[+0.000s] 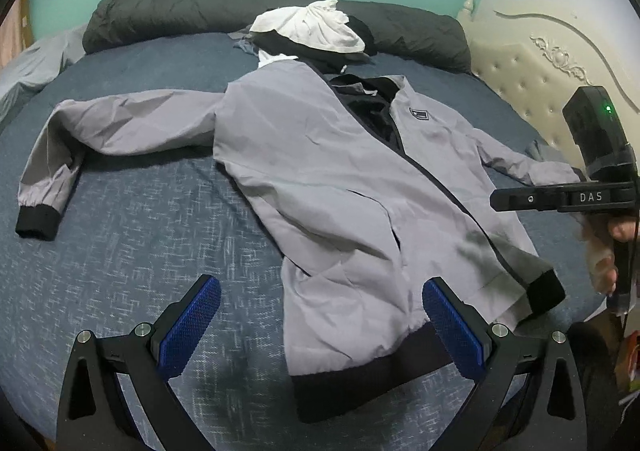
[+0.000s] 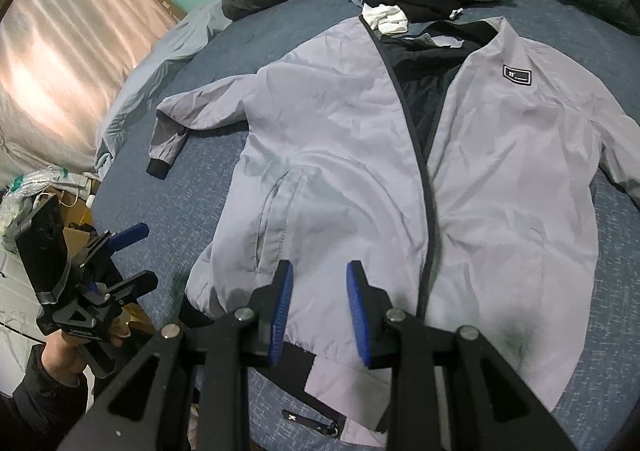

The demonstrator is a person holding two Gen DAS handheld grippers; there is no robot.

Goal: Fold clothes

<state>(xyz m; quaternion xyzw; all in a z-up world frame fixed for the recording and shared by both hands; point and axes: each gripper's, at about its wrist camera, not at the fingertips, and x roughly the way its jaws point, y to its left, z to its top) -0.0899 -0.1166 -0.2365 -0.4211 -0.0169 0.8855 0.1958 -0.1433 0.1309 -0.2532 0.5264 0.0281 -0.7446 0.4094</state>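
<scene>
Grey zip-front jacket with black cuffs and hem [image 1: 320,179] spread flat on dark blue bed cover [image 1: 132,251] (sleeves out). Left gripper [image 1: 322,325] jaws wide, empty. Right gripper [image 2: 320,307] jaws narrowly apart, gripping nothing, above hem.

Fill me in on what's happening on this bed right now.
A person holds a two-finger gripper in each hand above a grey jacket spread front-up on the blue bed, its front partly open. The left gripper is wide open over the hem; the right gripper has its jaws narrowly apart, nothing between them. Neither grips the jacket, and no fold is made yet. A pile of clothes lies beyond the collar.
</scene>
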